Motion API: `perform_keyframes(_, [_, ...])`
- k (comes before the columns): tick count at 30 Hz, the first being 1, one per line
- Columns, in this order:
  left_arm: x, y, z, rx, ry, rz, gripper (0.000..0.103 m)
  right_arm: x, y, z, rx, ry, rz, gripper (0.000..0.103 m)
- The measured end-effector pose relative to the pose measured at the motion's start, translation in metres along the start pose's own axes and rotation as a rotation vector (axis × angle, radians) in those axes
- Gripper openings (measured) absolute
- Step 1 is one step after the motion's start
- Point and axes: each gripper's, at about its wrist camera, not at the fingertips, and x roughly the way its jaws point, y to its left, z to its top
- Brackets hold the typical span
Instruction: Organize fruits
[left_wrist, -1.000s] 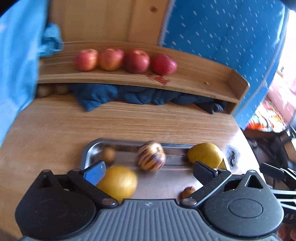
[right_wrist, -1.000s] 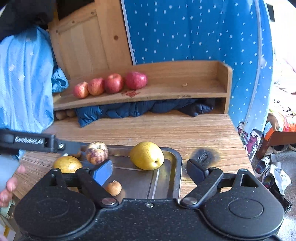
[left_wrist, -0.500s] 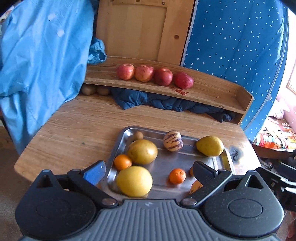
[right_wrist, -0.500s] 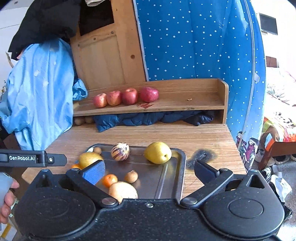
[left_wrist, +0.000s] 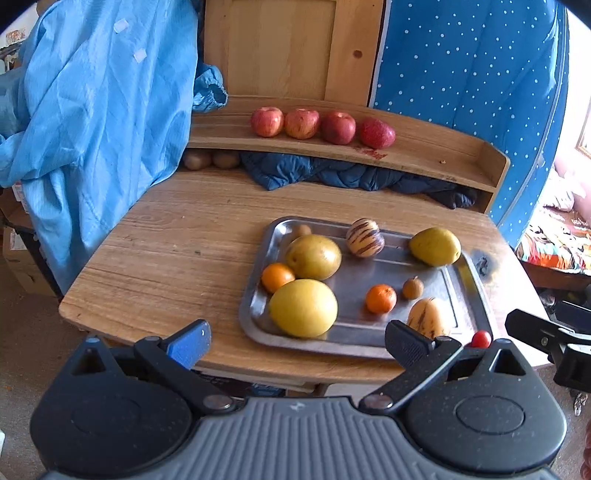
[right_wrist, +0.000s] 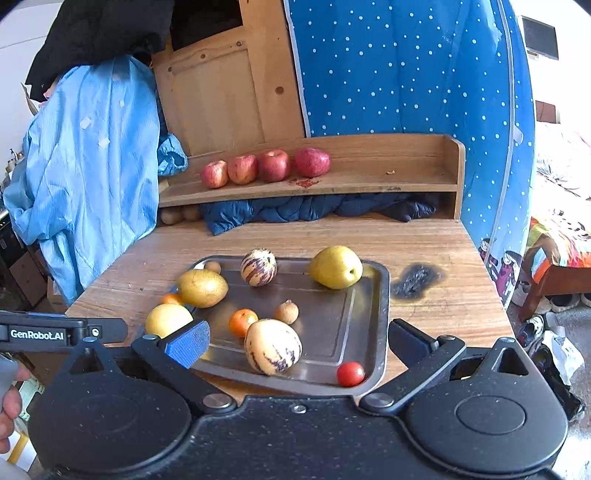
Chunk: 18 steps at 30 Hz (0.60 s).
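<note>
Steel tray (left_wrist: 255, 310) of fruit on the bench (left_wrist: 184, 251) — both claws (left_wrist: 297, 341) (right_wrist: 297, 341) wide, empty, near its edge.

Both wrist cameras sit off the near edge of the worktop (left_wrist: 177, 236), looking forward and slightly down toward the rear shelf (right_wrist: 369, 181). The left view stands further left, the right view further right. Both share the tray (left_wrist: 258, 295) and the apples (right_wrist: 273, 166).

Bright daylight from the right (overexposed there), slight softness, strong fisheye bending at edges.
</note>
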Motion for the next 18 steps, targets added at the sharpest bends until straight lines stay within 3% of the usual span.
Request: perform_keyframes(18, [-0.003,0.026,-0.009,0.013,0.042,-0.039,0.102,0.005,0.021,-0.014,0.052,0.071,-0.056,0.102])
